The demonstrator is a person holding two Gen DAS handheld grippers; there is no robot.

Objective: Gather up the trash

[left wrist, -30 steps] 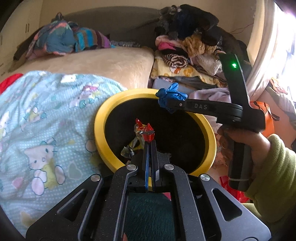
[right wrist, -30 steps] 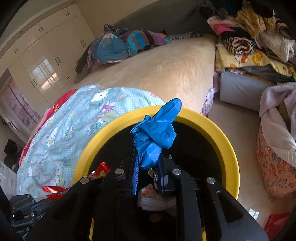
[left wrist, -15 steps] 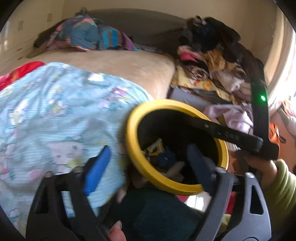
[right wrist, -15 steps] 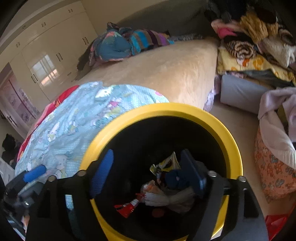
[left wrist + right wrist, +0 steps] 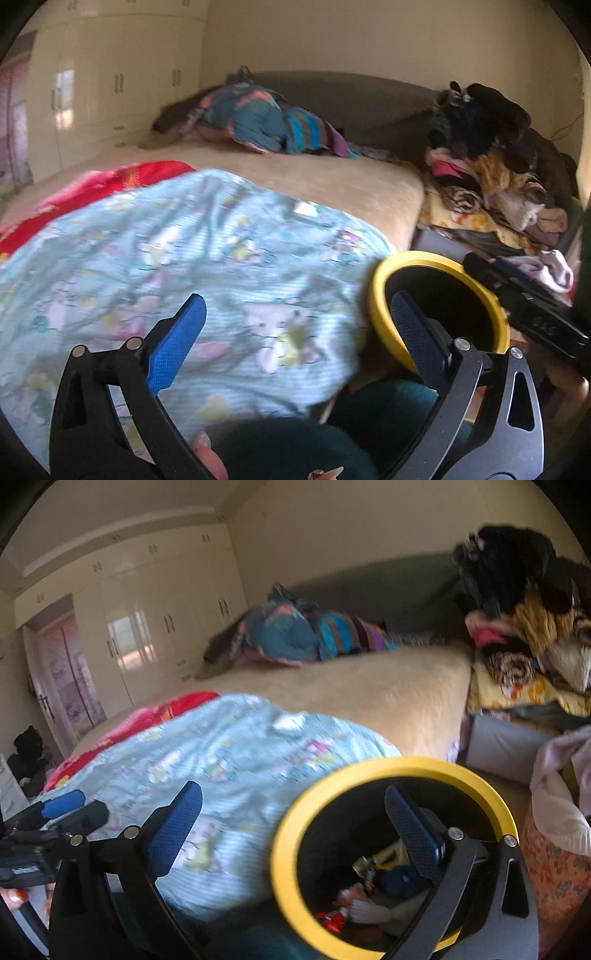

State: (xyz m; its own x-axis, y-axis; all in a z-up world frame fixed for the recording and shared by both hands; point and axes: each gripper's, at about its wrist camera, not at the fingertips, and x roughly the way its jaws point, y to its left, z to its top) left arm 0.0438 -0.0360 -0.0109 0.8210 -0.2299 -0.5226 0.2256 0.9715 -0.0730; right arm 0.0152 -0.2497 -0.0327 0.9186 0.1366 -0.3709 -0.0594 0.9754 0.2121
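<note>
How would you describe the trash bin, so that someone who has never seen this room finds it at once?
Start at the big bed with the light blue cartoon blanket. At the blanket's near corner, on the floor, stands the bin. It is the only round thing here: a bright yellow rim, black inside, with wrappers at its bottom.

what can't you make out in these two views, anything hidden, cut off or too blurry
- Left wrist view: the inside of the yellow-rimmed black bin is only darkness, partly covered by the left gripper, which is open and holds nothing.
- Right wrist view: the trash in the bin is blurred and partly behind the open, bare right gripper; single pieces cannot be named.
- Both views: motion blur smears the print on the light blue cartoon-print blanket.
</note>
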